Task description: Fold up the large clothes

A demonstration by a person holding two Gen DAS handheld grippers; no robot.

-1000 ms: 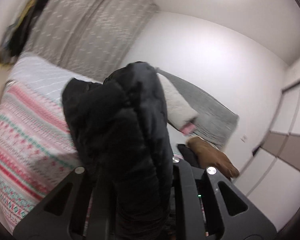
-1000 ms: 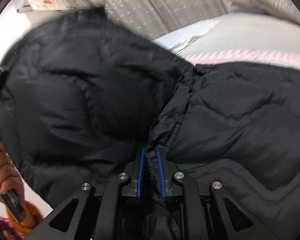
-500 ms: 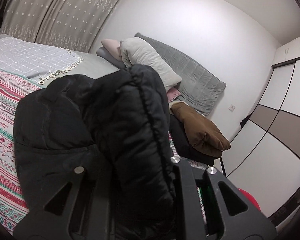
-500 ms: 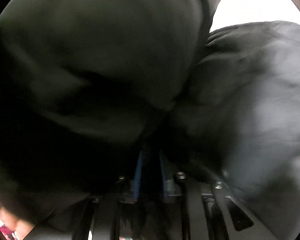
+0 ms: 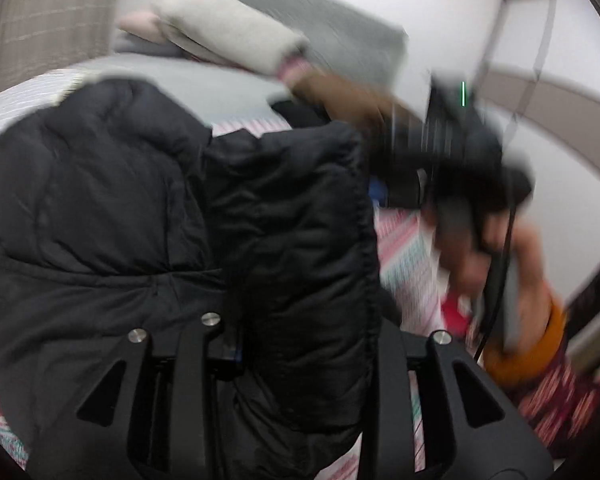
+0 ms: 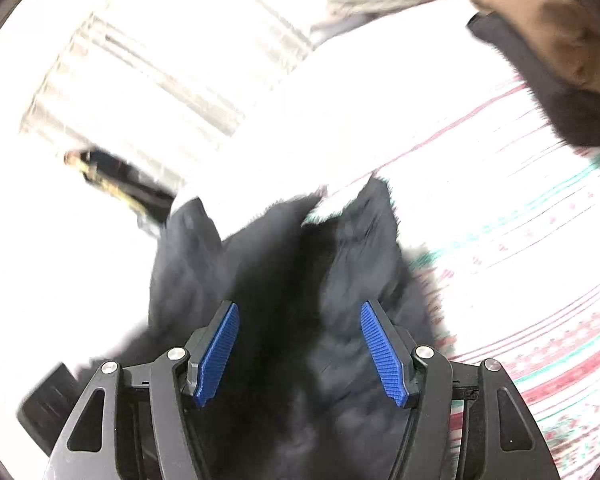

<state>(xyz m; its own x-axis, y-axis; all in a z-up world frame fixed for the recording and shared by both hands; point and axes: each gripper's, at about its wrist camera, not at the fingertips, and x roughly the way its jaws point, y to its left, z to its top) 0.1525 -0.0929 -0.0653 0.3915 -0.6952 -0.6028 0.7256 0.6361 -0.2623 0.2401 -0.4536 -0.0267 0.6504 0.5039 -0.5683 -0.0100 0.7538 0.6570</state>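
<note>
Striped bedspread point(image 6: 540, 240) under black puffer jacket point(image 5: 148, 208); left jaws hidden, right jaws apart.

From my left gripper's camera, the bed point(image 5: 236, 92) stretches ahead, covered by a pink, red and green patterned blanket point(image 5: 400, 240) with a grey sheet point(image 5: 204, 84) further on. The black puffer jacket point(image 5: 140, 200) lies bunched on it directly ahead. Beyond that, at the far end, I see stacked pillows point(image 5: 228, 36), and to their right a brown garment point(image 5: 340, 96) over a dark one point(image 5: 300, 114). My right camera shows the same blanket point(image 6: 540, 248) ahead and right, overexposed, with the jacket point(image 6: 284, 280) lying on it.
</note>
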